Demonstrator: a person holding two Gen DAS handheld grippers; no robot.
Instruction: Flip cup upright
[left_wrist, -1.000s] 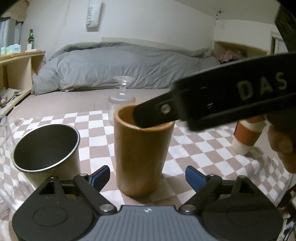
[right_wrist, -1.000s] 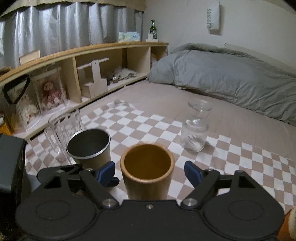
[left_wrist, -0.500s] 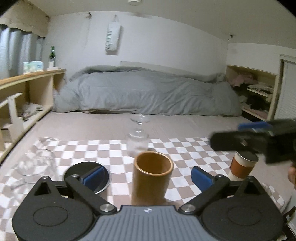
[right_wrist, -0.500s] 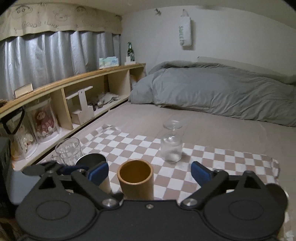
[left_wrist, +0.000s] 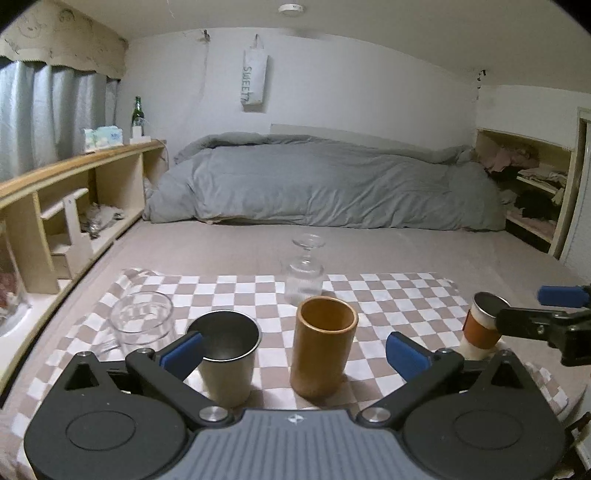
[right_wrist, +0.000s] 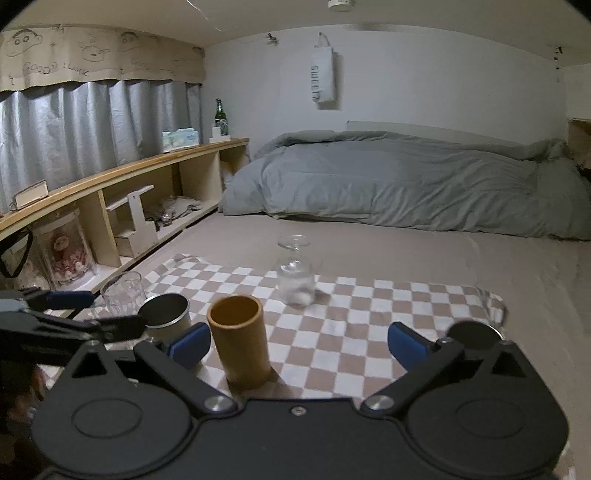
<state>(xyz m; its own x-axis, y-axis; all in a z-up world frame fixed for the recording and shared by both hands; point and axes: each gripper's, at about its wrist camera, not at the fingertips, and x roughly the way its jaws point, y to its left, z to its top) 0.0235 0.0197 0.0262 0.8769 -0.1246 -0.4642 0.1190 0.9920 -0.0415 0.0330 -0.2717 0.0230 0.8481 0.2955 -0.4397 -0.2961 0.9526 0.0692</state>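
A brown wooden cup (left_wrist: 323, 347) stands upright, mouth up, on the checkered cloth (left_wrist: 258, 291); it also shows in the right wrist view (right_wrist: 239, 343). My left gripper (left_wrist: 293, 350) is open, empty and pulled back, with the cup between its blue fingertips (left_wrist: 406, 355) in the view but farther off. My right gripper (right_wrist: 297, 343) is open and empty too, the cup just inside its left fingertip (right_wrist: 188, 343). Each gripper shows at the edge of the other's view: the right one (left_wrist: 546, 314) and the left one (right_wrist: 74, 314).
A steel cup (left_wrist: 227, 354) and a clear glass mug (left_wrist: 142, 319) stand upright left of the wooden cup. A clear glass (left_wrist: 303, 269) stands upside down behind it. An orange-banded cup (left_wrist: 482, 325) stands at the right. A wooden shelf (left_wrist: 66, 206) runs along the left; a grey duvet (left_wrist: 325, 184) lies behind.
Both grippers have drawn back and up from the wooden cup, which stays upright on the cloth. The right gripper has left the cup's rim and moved off to the right.
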